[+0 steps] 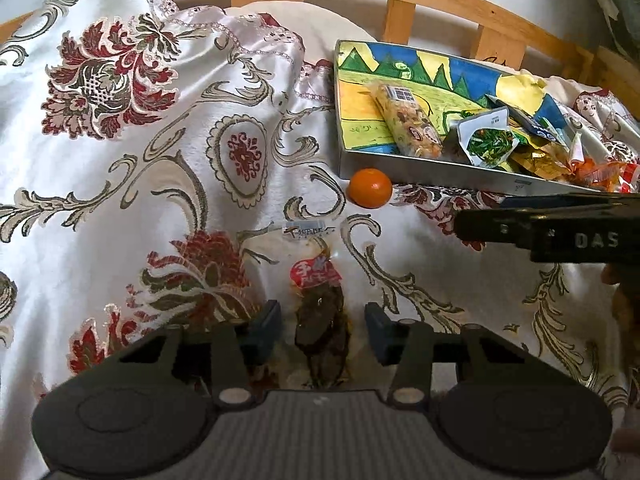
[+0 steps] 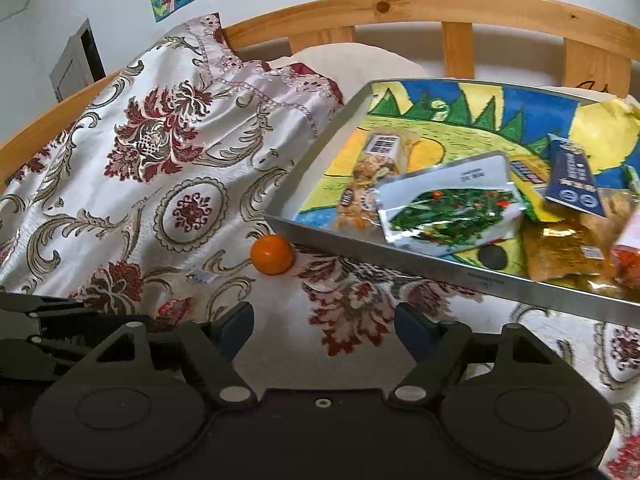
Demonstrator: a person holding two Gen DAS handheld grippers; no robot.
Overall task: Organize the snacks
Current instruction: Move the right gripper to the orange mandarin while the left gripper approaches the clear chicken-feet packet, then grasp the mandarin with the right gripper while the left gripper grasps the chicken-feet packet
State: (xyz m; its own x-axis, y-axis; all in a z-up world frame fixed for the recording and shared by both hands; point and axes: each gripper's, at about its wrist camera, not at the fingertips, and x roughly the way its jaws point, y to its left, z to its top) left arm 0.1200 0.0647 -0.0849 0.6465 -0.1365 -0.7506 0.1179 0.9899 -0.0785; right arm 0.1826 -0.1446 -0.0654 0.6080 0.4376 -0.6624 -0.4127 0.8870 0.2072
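Observation:
A clear packet of dark dried snack with a red label [image 1: 320, 312] lies on the patterned bedspread. My left gripper [image 1: 322, 330] straddles its near end, and a small gap shows between each blue pad and the wrapper. An orange [image 1: 370, 188] [image 2: 272, 255] rests against the front wall of a metal tray [image 1: 400, 166] [image 2: 360, 254]. The tray holds several snack packets, among them a nut mix bag [image 1: 408, 120] and a green vegetable pack [image 2: 448, 208]. My right gripper [image 2: 324, 332] hovers open over bare bedspread in front of the tray, with nothing between its fingers.
The right tool's black body [image 1: 560, 232] juts in from the right in the left wrist view. A wooden slatted headboard [image 2: 400, 4] and a pillow [image 2: 352, 64] lie behind the tray. The satin bedspread [image 1: 140, 160] rises in folds at the left.

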